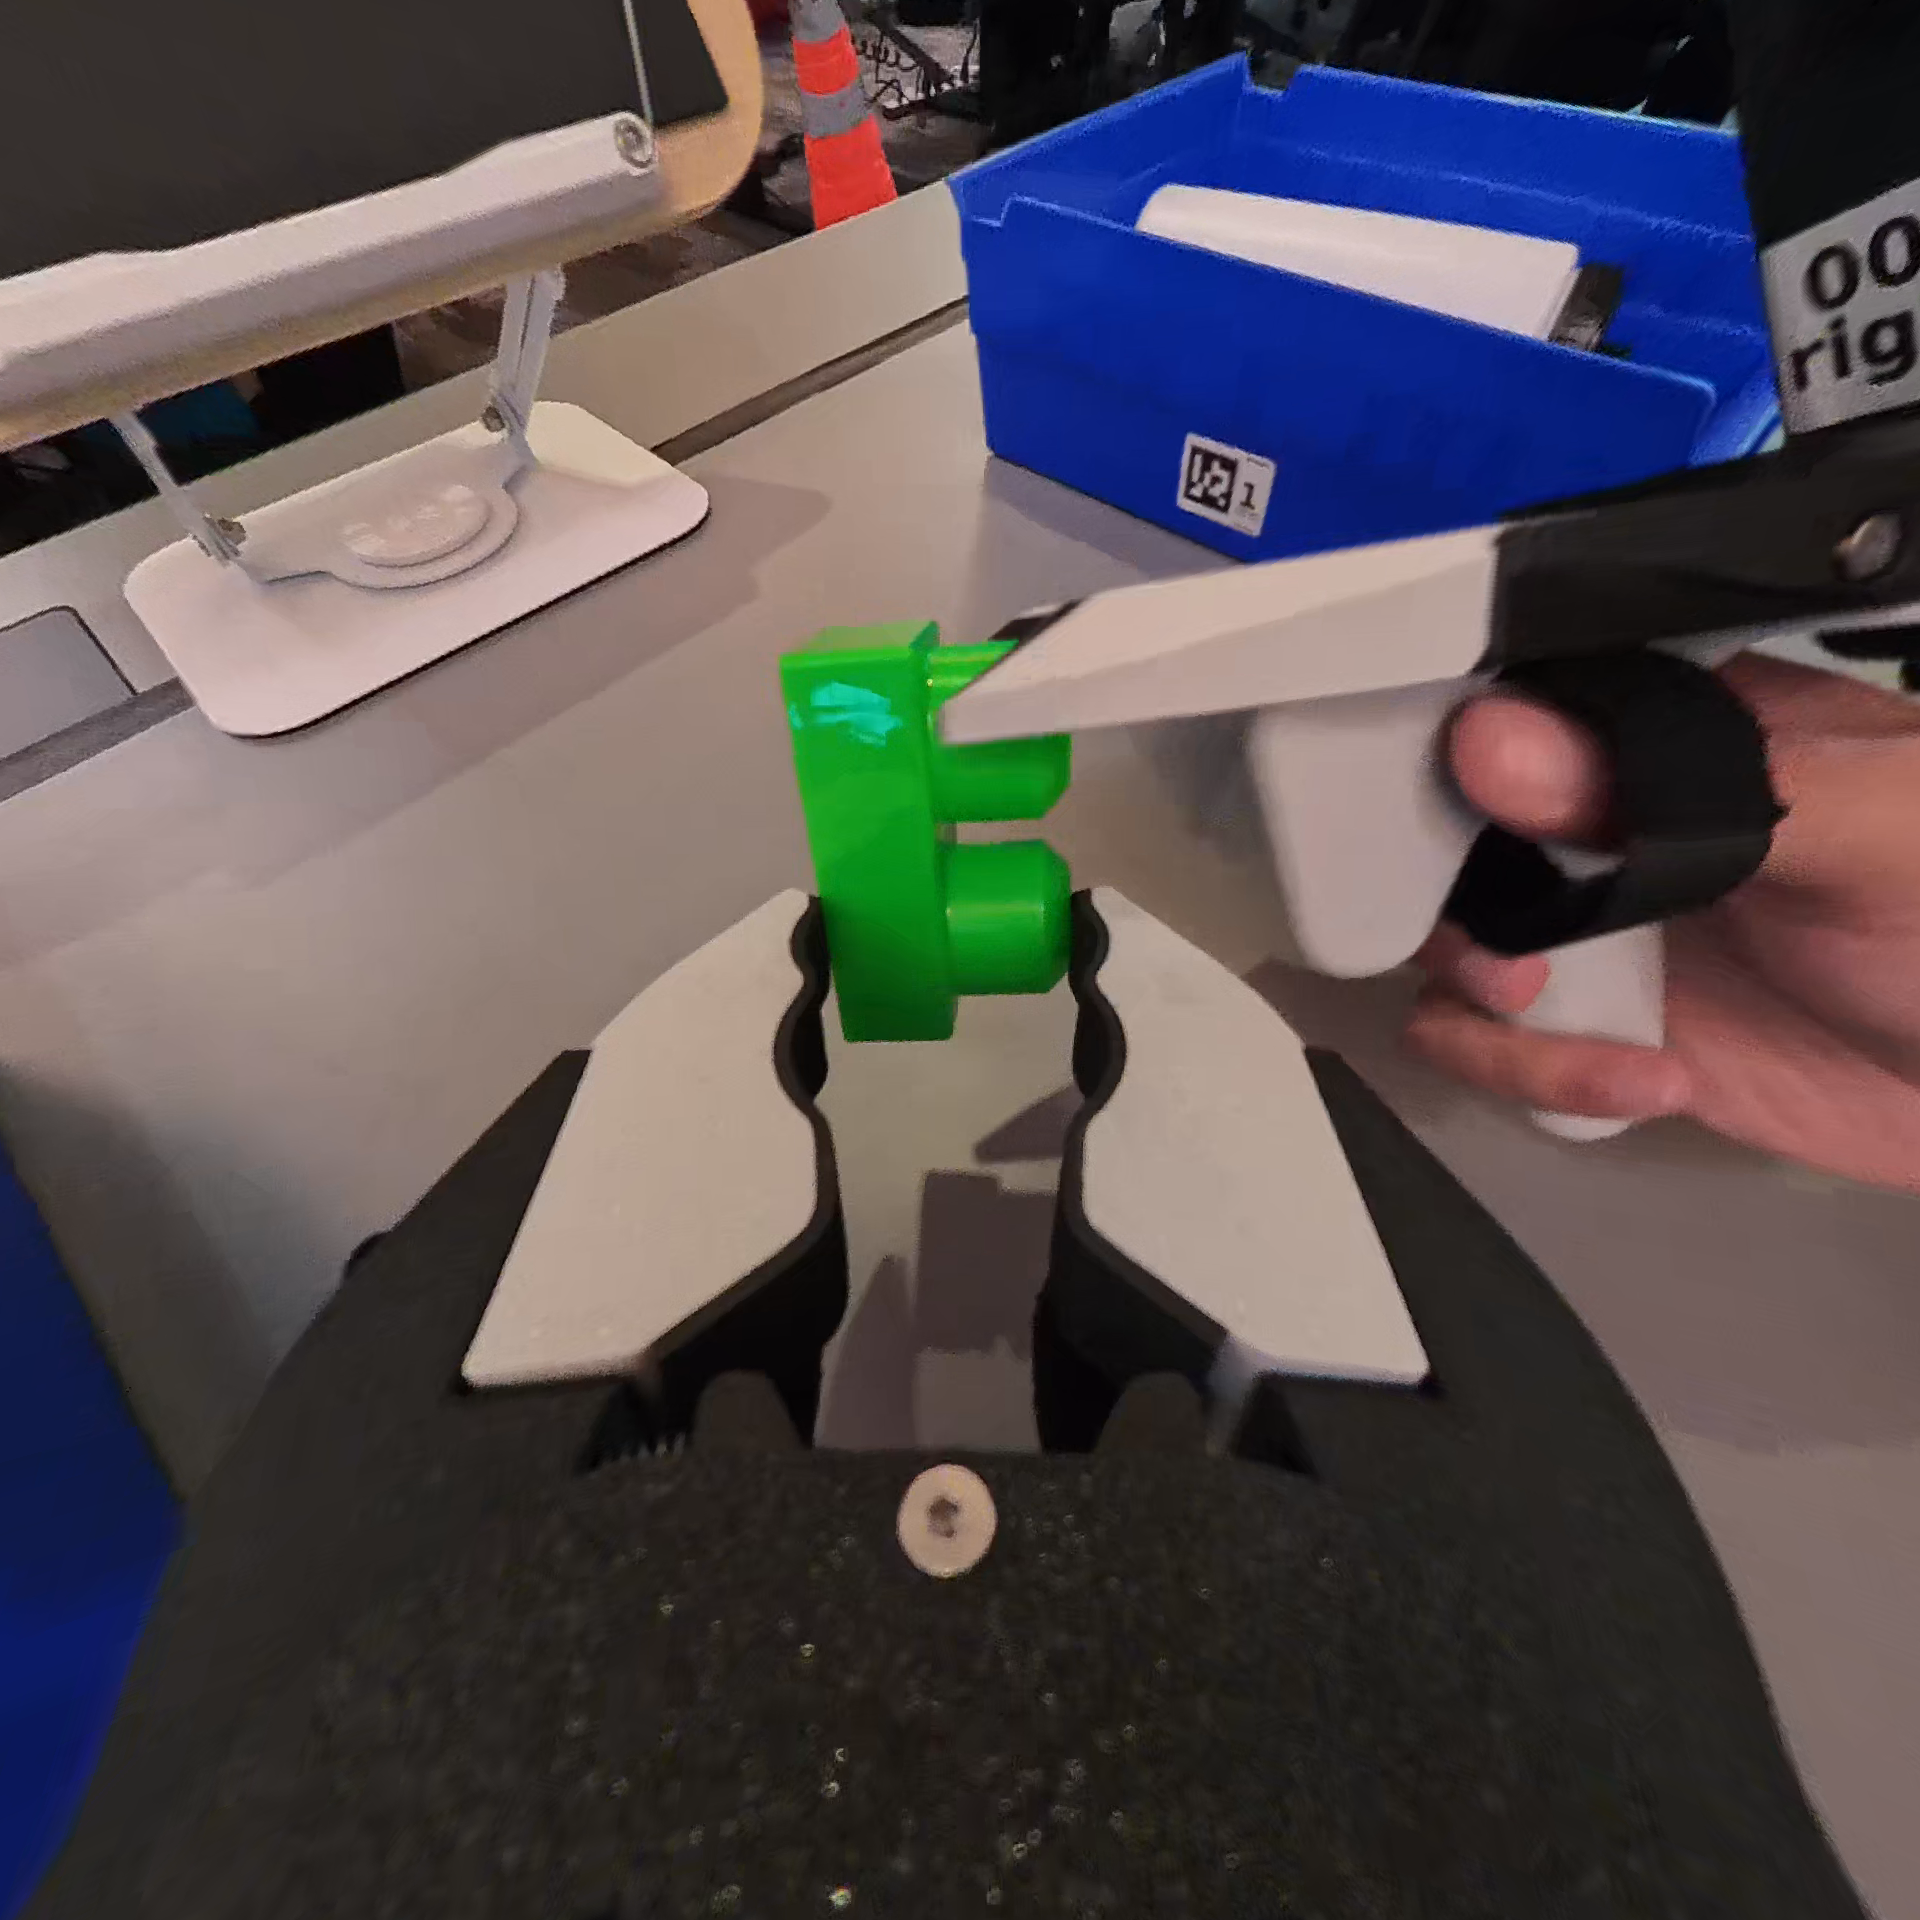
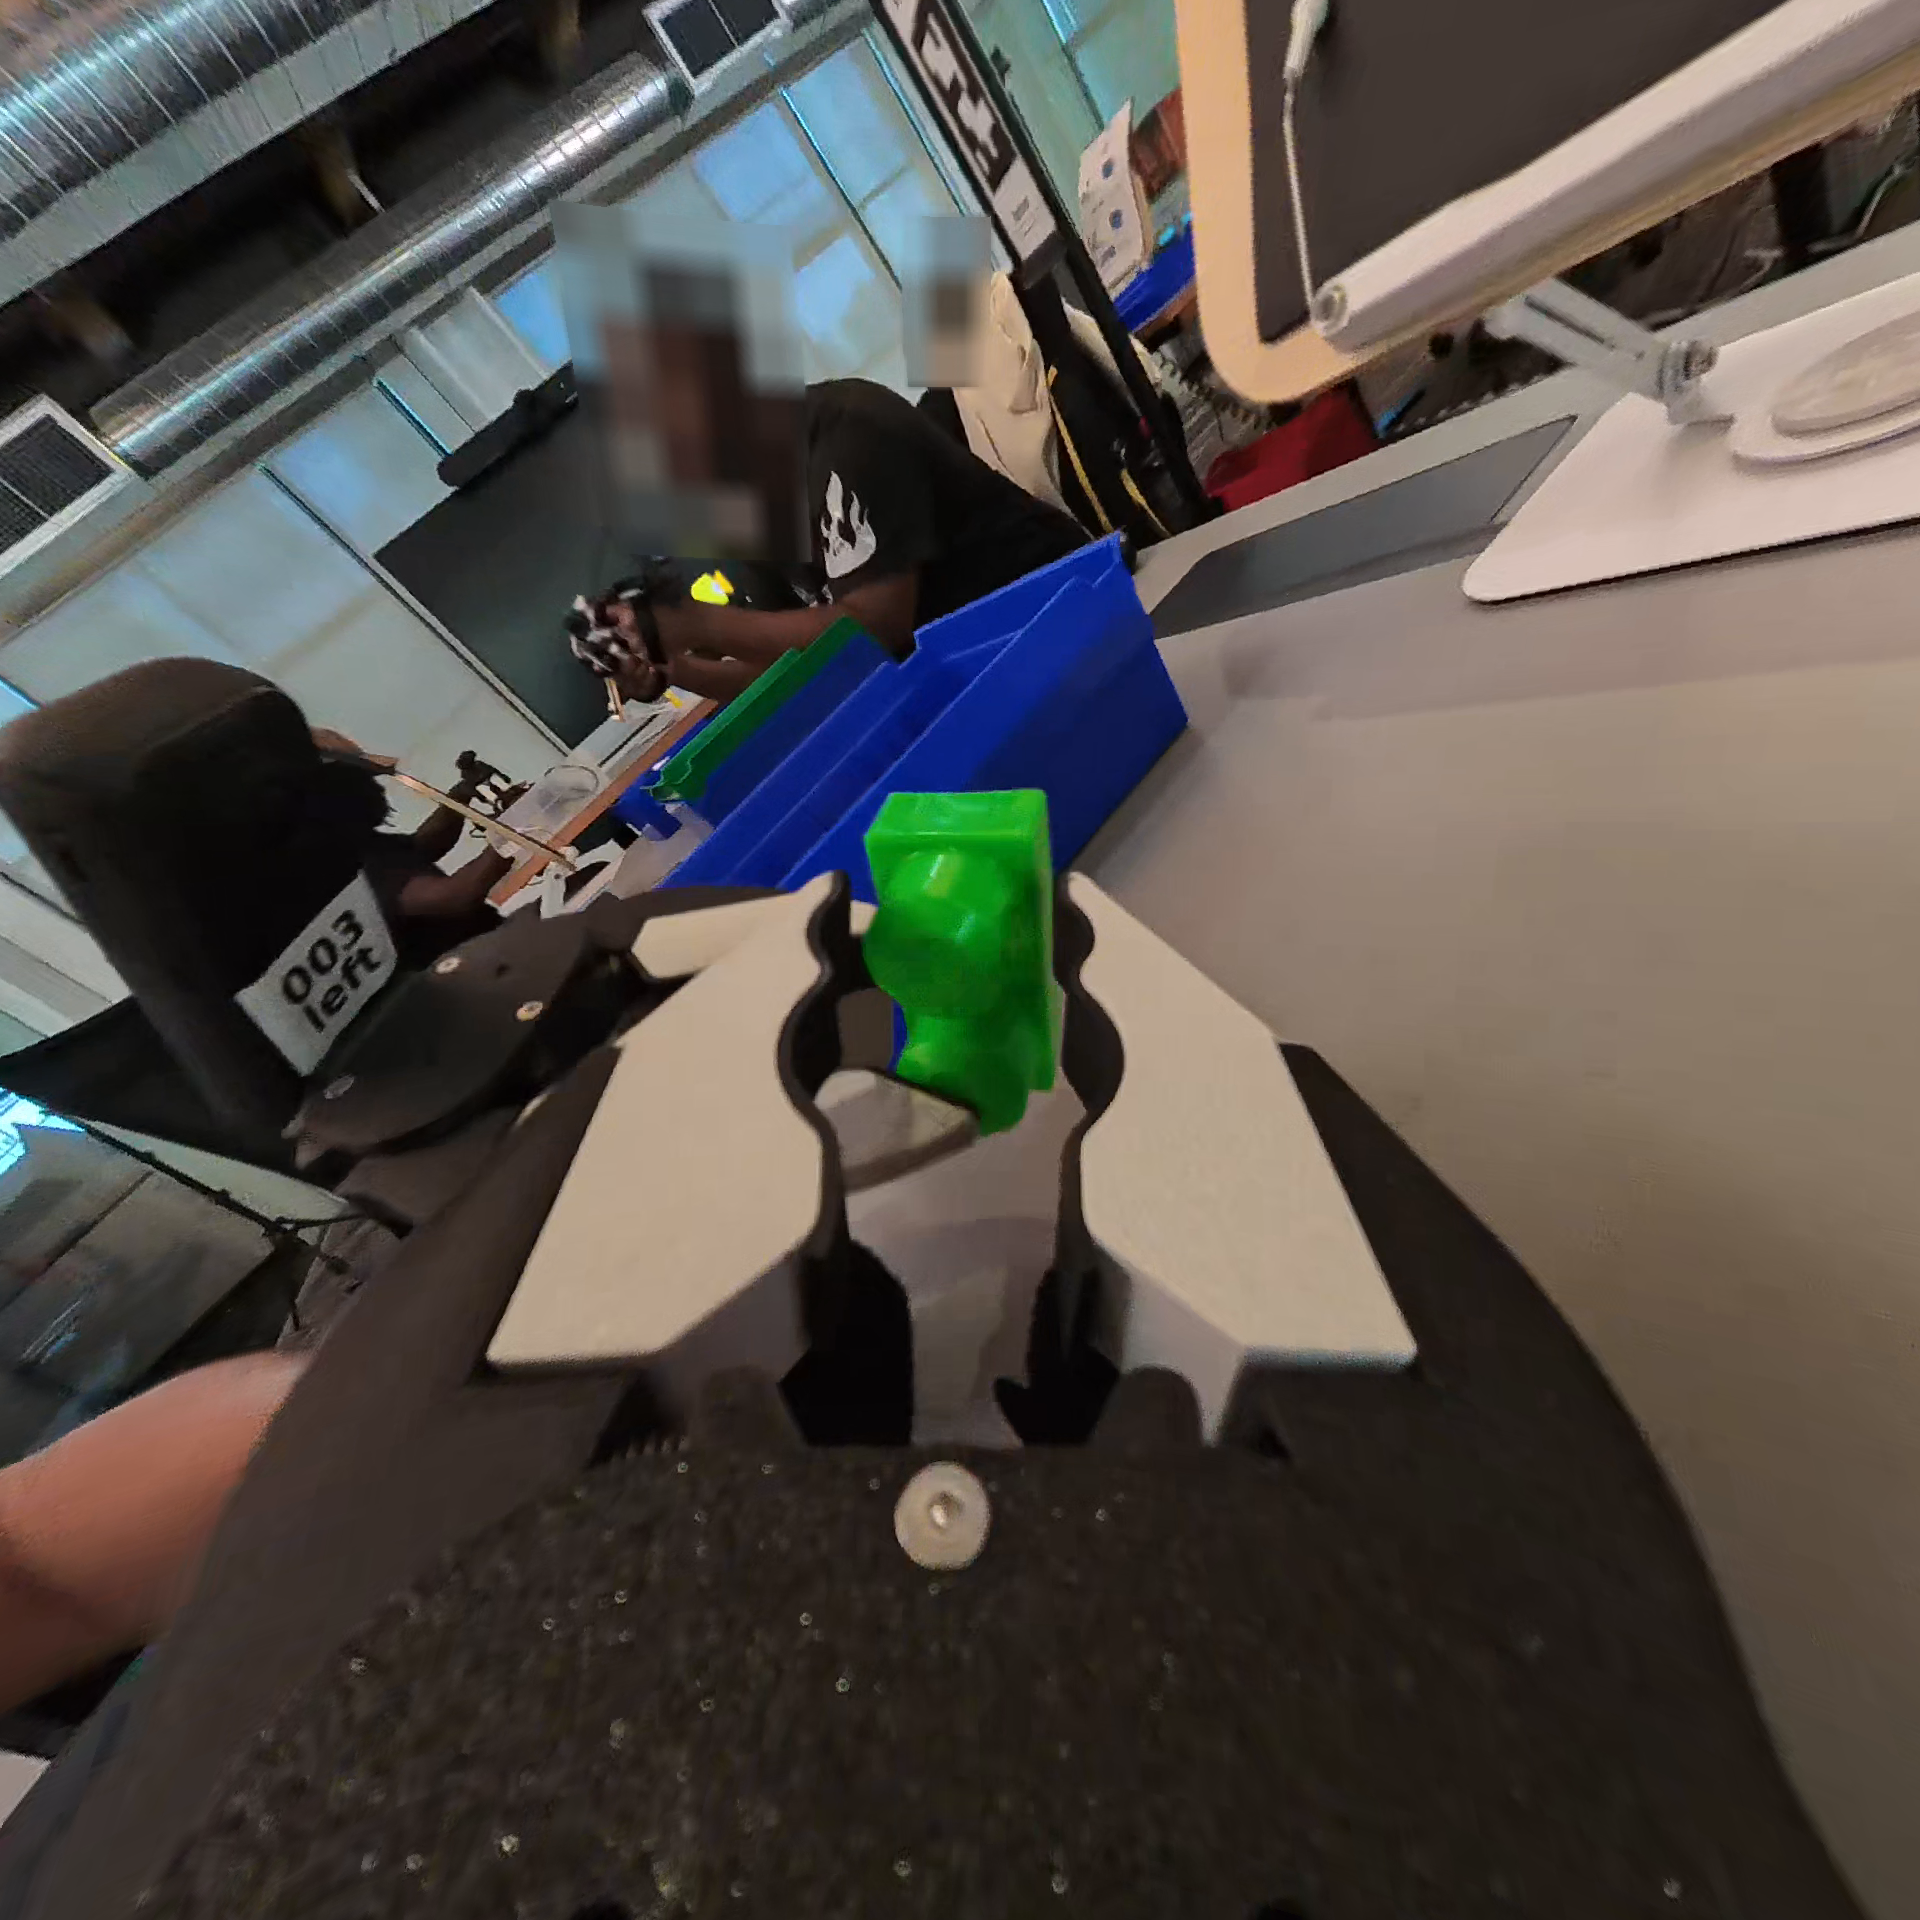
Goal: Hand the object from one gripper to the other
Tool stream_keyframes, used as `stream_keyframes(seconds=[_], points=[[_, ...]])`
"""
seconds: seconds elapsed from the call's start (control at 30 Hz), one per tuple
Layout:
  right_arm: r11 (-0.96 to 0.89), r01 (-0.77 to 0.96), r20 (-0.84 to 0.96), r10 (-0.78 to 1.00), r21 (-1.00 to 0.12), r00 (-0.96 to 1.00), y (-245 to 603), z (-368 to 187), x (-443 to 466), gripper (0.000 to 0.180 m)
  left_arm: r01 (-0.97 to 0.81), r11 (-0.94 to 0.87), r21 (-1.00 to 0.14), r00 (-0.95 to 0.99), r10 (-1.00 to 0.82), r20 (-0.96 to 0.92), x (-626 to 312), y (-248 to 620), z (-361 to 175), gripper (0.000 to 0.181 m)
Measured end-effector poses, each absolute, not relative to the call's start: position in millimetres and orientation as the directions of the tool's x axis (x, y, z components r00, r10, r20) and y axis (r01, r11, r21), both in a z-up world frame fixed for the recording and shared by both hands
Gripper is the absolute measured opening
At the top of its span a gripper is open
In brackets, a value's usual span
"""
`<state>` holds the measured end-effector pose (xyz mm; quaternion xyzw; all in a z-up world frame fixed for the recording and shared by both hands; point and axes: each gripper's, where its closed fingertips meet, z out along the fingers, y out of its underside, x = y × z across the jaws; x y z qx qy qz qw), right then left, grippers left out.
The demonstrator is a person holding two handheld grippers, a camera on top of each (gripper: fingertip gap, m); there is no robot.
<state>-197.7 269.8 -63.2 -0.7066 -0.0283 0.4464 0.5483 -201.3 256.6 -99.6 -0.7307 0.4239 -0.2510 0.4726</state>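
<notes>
The left gripper (image 1: 940, 961) holds the green block (image 1: 914, 831) by its lower end, clamped above the table (image 1: 520, 935), leaving the upper end free for the right gripper (image 2: 956, 987), whose fingers straddle it, apparently not clamped.
</notes>
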Motion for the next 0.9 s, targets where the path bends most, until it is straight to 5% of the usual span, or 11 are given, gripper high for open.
stream_keyframes(seconds=[0.4, 0.6, 0.7, 0.8, 0.9], points=[[-0.347, -0.365, -0.501, 0.524, -0.864, 0.688, 273, -64, -188, 0.032, -0.349, -0.277, -0.895, 0.562, -0.826, 0.036, -195, 250, -102, 0.042], [-0.129, -0.171, -0.211, 0.442, -0.977, 0.872, 284, 28, -83, 0.033, -0.326, -0.268, -0.907, 0.531, -0.845, 0.058, -223, 222, -105, 0.057], [-0.212, -0.029, -0.094, 0.308, -0.977, 0.947, 295, 58, 0, 0.033, -0.334, -0.265, -0.905, 0.52, -0.852, 0.057, -247, 196, -118, 0.064], [-0.47, 0.043, -0.035, 0.156, -0.882, 0.987, 322, 26, 79, 0.033, -0.36, -0.277, -0.891, 0.544, -0.838, 0.04, -269, 179, -129, 0.064], [-0.805, 0.03, -0.059, 0.081, -0.592, 0.995, 344, -61, 124, 0.033, -0.346, -0.292, -0.891, 0.563, -0.825, 0.051, -279, 171, -127, 0.064]])
